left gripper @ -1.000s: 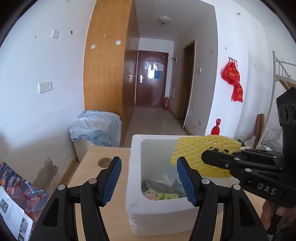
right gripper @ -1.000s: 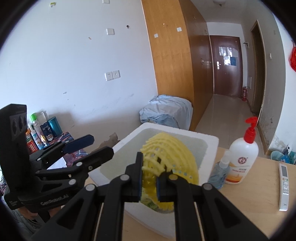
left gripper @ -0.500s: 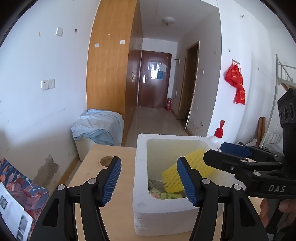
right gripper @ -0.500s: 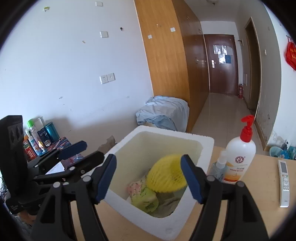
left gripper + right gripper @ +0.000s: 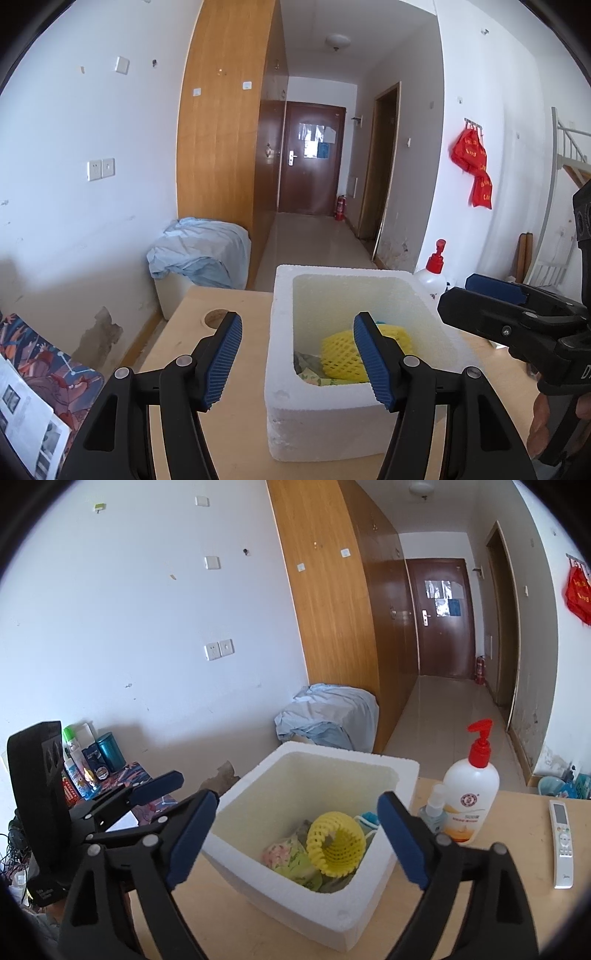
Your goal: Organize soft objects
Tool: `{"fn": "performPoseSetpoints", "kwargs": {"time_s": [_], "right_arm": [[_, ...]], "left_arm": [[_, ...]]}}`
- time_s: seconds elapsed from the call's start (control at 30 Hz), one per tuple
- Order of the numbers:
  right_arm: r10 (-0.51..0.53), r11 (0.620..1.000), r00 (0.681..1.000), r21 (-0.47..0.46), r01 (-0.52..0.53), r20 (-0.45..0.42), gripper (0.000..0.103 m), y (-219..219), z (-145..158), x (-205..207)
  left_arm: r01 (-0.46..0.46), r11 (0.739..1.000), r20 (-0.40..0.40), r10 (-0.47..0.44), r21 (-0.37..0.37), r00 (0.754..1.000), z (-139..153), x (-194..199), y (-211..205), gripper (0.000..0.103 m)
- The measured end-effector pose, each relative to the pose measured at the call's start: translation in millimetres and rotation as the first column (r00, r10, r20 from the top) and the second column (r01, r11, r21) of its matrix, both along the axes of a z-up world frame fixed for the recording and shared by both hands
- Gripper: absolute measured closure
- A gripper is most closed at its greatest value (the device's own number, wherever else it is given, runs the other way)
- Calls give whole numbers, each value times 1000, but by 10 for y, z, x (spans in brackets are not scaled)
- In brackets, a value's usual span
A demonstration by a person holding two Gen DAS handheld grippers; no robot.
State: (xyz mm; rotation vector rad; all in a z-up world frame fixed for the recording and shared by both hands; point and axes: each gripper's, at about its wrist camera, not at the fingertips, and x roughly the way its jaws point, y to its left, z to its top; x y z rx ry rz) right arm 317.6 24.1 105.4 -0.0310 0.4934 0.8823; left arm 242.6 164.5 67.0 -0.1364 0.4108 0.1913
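Observation:
A white foam box (image 5: 255, 786) (image 5: 280, 332) stands on the wooden table. Inside it lies a yellow foam net sleeve (image 5: 336, 845) (image 5: 340, 354) on top of crumpled greenish soft items (image 5: 291, 860). My right gripper (image 5: 295, 842) hovers over the box's near side, its jaws still opening and nothing between them. The left gripper (image 5: 297, 362) stays open and empty beside the box's left wall; it shows at the left of the right wrist view (image 5: 147, 794). The right gripper also shows at the right of the left wrist view (image 5: 491, 295).
A pump bottle with a red top (image 5: 471, 790) and a small spray bottle (image 5: 434, 808) stand right of the box. A white remote (image 5: 561, 842) lies further right. Bottles and cans (image 5: 88, 760) crowd a patterned surface at the left. A round hole (image 5: 216, 318) marks the table.
The right gripper went from shut on the yellow net sleeve to wide open. The sleeve dropped into the foam box and lies there. The left gripper kept still.

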Motion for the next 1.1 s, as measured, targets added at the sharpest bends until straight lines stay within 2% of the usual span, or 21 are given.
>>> {"fn": "performPoseSetpoints", "kwargs": {"time_s": [0.17,0.43,0.53,0.7,0.83,1.1], "right_arm": [[0,1000,1000,9,0,4,11,-69,27,-70],[-5,999,999,33,4,32,10,-245,110,-241],[-14,999,999,46,11,50,4,-351,156,-333],[-41,997,996,71,35,77,1,-561,232,-532],[-55,996,995,79,48,88,0,-708,262,-667],[-92,992,988,100,80,122,0,-1046,321,-988]], "left_arm": [[2,1000,20,-2,1,1000,52,-93,-59,39],[-5,999,43,3,36,999,163,-255,-240,23],[-4,999,59,1,45,998,221,-339,-323,17],[7,998,77,-11,56,997,288,-492,-457,16],[20,999,83,-23,37,996,304,-613,-564,11],[64,998,110,-67,28,992,397,-914,-891,11]]}}
